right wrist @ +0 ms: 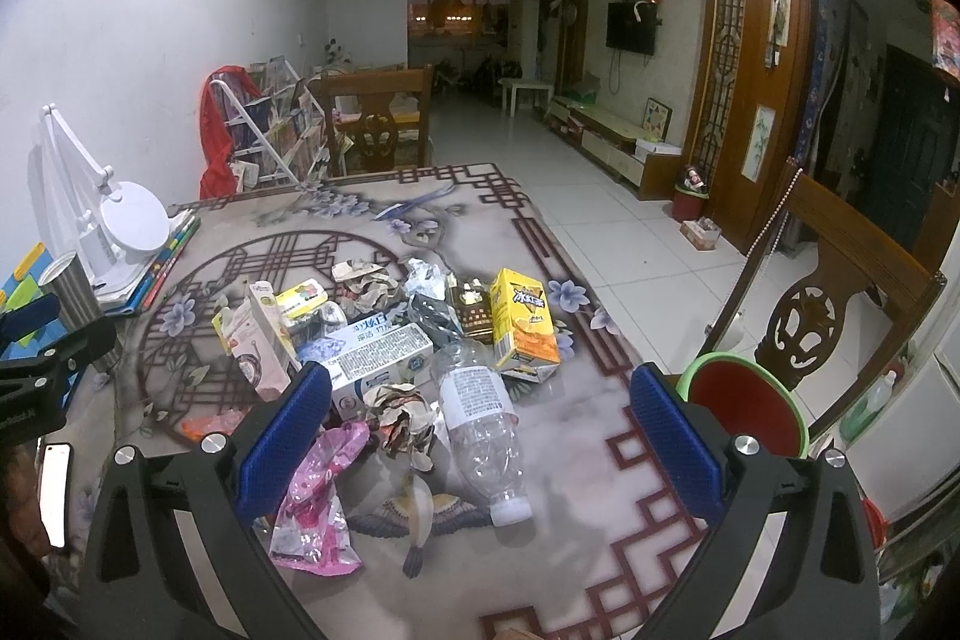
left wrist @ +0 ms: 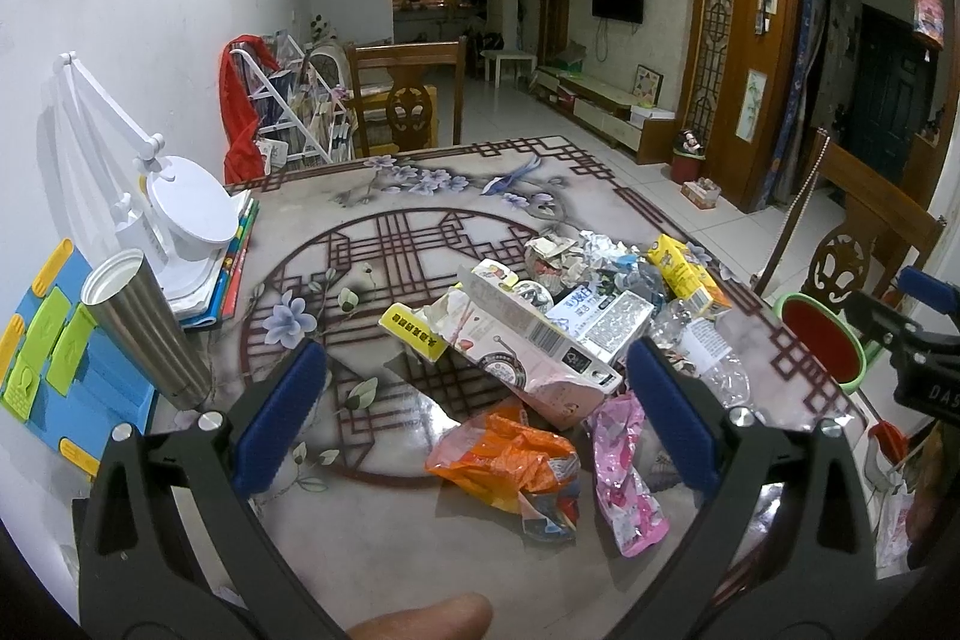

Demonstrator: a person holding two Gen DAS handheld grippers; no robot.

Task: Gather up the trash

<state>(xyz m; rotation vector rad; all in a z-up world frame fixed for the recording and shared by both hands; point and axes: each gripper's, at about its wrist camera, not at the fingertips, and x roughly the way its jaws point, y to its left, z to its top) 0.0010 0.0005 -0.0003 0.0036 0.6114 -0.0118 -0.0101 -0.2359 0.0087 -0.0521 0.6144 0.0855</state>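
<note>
Tiled living-room floor stretches beyond a patterned desk (right wrist: 600, 436) where the trash lies heaped toward the near right corner — cartons, crumpled paper, wrappers and a clear plastic bottle (right wrist: 480, 430). Both pairs of tongs hang above the pile with blue pads spread apart and nothing between them: the left tongs (left wrist: 474, 412) over an orange wrapper (left wrist: 510, 460) and a pink wrapper (left wrist: 624, 472), the right tongs (right wrist: 480, 436) framing the bottle. A red bin with a green rim (right wrist: 744, 412) stands just off the desk's right edge. By the look of it, collection is only at the approach stage — next, one pair must drop onto a piece, close on it, and carry it to the bin.
</note>
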